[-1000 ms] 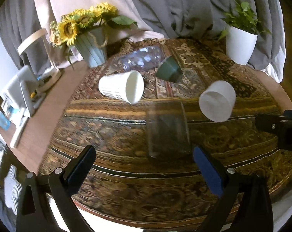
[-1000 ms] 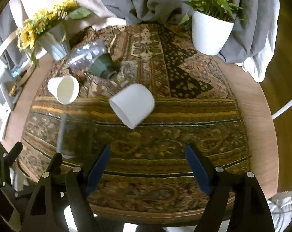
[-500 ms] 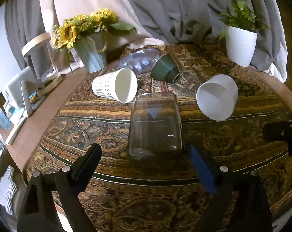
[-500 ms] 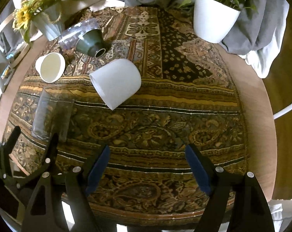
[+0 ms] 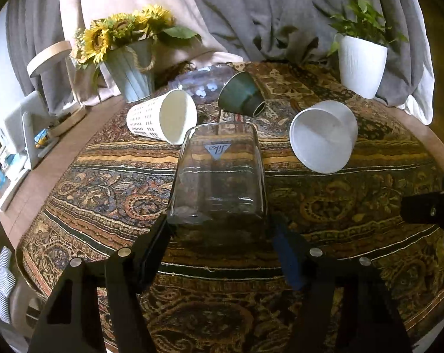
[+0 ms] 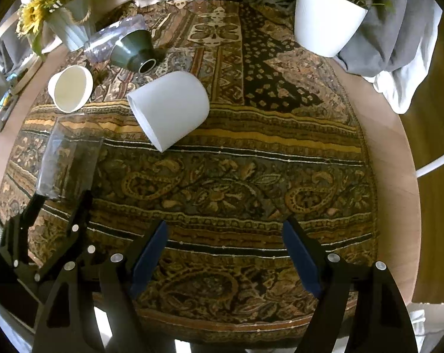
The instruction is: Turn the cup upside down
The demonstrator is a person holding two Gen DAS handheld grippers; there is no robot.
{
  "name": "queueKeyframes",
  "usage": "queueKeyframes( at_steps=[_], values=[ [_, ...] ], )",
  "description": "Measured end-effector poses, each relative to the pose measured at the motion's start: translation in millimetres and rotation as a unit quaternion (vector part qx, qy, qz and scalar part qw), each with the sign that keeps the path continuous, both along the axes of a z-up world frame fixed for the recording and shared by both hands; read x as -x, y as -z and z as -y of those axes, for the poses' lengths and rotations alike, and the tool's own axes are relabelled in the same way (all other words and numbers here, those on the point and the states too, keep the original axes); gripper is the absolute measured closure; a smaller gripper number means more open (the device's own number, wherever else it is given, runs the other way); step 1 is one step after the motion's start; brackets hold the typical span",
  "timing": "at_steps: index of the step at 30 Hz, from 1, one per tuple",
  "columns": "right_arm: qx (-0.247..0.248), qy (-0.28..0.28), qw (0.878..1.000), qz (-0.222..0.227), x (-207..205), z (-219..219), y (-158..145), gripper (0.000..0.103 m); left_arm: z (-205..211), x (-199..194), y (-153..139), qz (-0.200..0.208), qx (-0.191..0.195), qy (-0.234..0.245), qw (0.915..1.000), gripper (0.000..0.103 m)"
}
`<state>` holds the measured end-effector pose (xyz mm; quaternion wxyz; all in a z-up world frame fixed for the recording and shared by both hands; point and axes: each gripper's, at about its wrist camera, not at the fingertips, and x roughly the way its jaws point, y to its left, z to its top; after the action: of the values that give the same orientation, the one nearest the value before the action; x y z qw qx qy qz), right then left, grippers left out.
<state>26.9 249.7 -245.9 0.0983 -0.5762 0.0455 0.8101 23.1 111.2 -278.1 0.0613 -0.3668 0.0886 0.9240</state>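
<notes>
A clear glass cup (image 5: 219, 176) lies on its side on the patterned cloth, base towards me; it also shows in the right wrist view (image 6: 68, 158). My left gripper (image 5: 219, 232) is open, its fingertips (image 5: 160, 232) at either side of the cup's base, touching or nearly so. A white cup (image 5: 324, 135) lies on its side to the right, also in the right wrist view (image 6: 169, 111). A white perforated cup (image 5: 163, 117) and a dark green cup (image 5: 239, 94) lie on their sides behind. My right gripper (image 6: 224, 241) is open and empty above the cloth.
A sunflower vase (image 5: 130, 70) stands at the back left and a white plant pot (image 5: 360, 64) at the back right. A clear plastic bottle (image 5: 204, 82) lies behind the cups. Grey curtains hang behind the round table (image 6: 398, 176).
My left gripper has moved forward until its fingers flank the glass cup's base, and has narrowed. The right gripper has drifted a little.
</notes>
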Motion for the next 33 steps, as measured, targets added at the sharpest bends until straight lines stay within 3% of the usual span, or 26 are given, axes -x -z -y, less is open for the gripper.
queueKeyframes(
  at_steps=[15,33],
  values=[
    [0.028,0.008,0.999,-0.040,7.7,0.3,-18.7,0.023,0.3,19.3,-46.0,-0.024,-0.001,0.028,0.9993,0.036],
    [0.061,0.024,0.995,-0.080,44.6,1.9,-34.0,0.023,20.3,69.0,-59.8,-0.003,-0.024,0.007,0.9997,0.037]
  ],
)
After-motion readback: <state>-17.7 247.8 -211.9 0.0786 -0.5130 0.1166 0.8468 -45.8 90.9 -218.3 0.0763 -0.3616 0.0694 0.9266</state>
